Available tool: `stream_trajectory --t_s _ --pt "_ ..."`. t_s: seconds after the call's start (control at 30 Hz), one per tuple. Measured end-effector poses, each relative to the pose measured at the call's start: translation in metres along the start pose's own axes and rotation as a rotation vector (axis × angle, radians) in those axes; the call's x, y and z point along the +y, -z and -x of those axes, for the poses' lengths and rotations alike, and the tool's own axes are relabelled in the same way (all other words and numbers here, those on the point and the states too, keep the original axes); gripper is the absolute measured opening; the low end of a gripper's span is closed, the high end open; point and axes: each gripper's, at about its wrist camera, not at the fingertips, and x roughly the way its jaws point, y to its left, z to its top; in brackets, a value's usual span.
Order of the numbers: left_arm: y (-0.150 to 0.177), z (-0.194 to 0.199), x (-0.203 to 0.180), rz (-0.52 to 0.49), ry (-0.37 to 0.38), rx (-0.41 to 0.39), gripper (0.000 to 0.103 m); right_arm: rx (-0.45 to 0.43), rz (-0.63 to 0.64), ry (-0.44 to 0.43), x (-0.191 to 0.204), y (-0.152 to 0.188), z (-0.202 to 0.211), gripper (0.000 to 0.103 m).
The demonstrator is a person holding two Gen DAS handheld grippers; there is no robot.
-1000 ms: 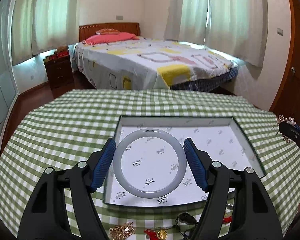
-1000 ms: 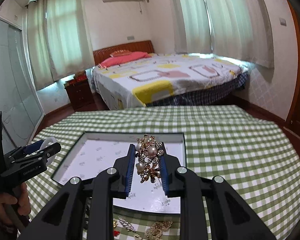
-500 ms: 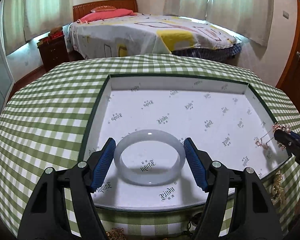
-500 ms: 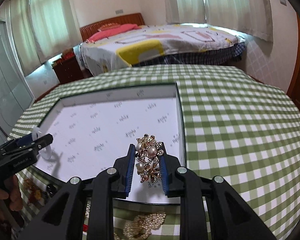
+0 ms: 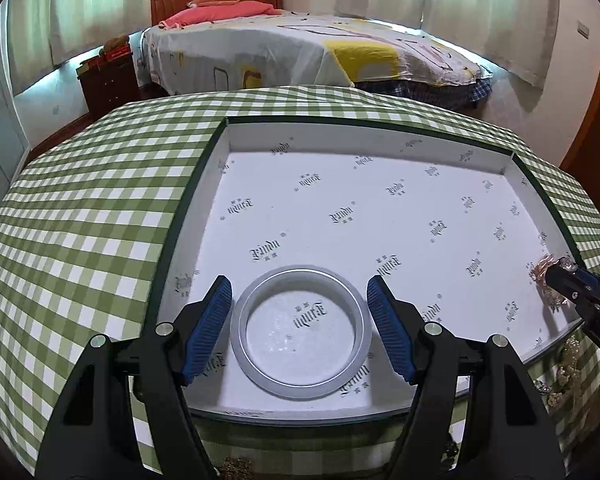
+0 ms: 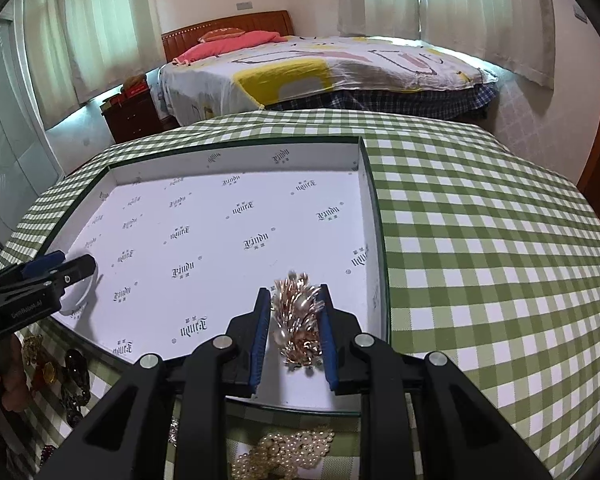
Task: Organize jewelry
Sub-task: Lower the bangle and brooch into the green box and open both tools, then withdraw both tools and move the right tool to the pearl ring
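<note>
Left gripper holds a bangle and right gripper a brooch low over the empty tray's near edge, neither released, while more jewelry waits on the desk.

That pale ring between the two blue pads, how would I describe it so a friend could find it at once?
Start at the green checked tablecloth and find the shallow white box printed with small black logos. Near the box's front edge sits a bangle between the left gripper jaws. It is a plain, smooth, milky grey hoop, unlike the sparkly gold brooch with pearls in the right gripper.
</note>
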Motion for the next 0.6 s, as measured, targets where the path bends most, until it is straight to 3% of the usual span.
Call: stream_trajectory --t_s 0.23,0.47,0.6 --pt "0.000 0.001 0.004 0.004 -0.010 -0.004 0.069 -0.006 -0.006 -0.010 -0.002 0.002 0.001 0.026" --pt "-0.004 0.000 0.002 -0.003 0.000 -0.001 0.070 -0.026 0.004 -0.032 0.002 0.002 0.005 0.044" --pt "-0.003 0.008 0.005 0.008 0.006 -0.023 0.071 -0.059 -0.013 -0.037 0.000 0.001 0.018 0.046"
